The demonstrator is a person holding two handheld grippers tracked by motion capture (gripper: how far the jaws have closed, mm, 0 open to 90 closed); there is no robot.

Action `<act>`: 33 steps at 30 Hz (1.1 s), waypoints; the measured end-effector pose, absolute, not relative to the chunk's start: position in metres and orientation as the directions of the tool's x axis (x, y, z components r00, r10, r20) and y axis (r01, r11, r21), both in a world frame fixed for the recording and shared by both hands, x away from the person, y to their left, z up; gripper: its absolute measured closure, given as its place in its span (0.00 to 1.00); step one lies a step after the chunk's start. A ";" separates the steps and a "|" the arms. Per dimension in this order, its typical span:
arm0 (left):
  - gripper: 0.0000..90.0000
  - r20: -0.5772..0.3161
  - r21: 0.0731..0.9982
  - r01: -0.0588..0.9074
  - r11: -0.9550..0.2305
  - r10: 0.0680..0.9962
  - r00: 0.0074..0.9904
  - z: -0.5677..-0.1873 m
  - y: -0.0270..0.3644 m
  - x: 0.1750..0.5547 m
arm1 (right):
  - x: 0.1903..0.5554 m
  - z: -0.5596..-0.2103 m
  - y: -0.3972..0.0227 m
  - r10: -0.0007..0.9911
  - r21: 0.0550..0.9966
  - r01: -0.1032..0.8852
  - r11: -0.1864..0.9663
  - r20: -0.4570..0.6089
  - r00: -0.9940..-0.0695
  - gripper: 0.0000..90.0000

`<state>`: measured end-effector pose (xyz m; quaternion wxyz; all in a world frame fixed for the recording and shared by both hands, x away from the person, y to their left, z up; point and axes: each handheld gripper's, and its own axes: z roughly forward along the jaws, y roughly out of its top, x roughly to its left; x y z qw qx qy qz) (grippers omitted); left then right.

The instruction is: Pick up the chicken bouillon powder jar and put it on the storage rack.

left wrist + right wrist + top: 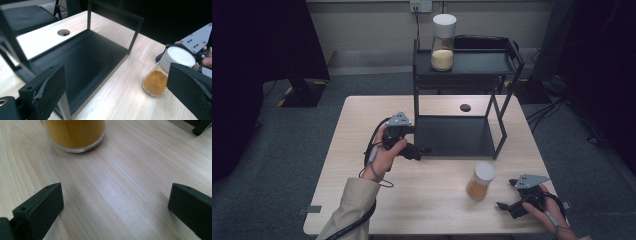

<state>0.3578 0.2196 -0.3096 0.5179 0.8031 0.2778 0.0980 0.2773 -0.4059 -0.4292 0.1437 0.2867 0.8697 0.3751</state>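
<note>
Right now the right gripper [510,196], fingers spread and empty, sits low right beside the orange jar [481,181] on the table [362,115]. Left gripper [424,150], also spread, waits by the rack [454,135]. Next, I'd guess: close around the jar.

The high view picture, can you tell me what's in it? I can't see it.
A jar of orange powder stands on a wooden table, between the open left hand-held gripper and the open right hand-held gripper. Behind it is a black shelf rack with a taller jar of pale powder on top.
</note>
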 end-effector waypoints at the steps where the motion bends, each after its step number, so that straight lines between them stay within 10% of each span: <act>1: 0.03 -0.131 0.886 0.346 -0.309 0.550 0.825 -0.311 0.221 0.357 | 0.277 -0.429 -0.406 0.607 0.735 0.392 0.554 -0.034 -0.794 0.00; 33: 0.03 -0.189 0.843 0.445 -0.303 0.607 0.772 -0.387 0.255 0.333 | 0.277 -0.429 -0.406 0.607 0.735 0.391 0.554 -0.035 -0.794 0.00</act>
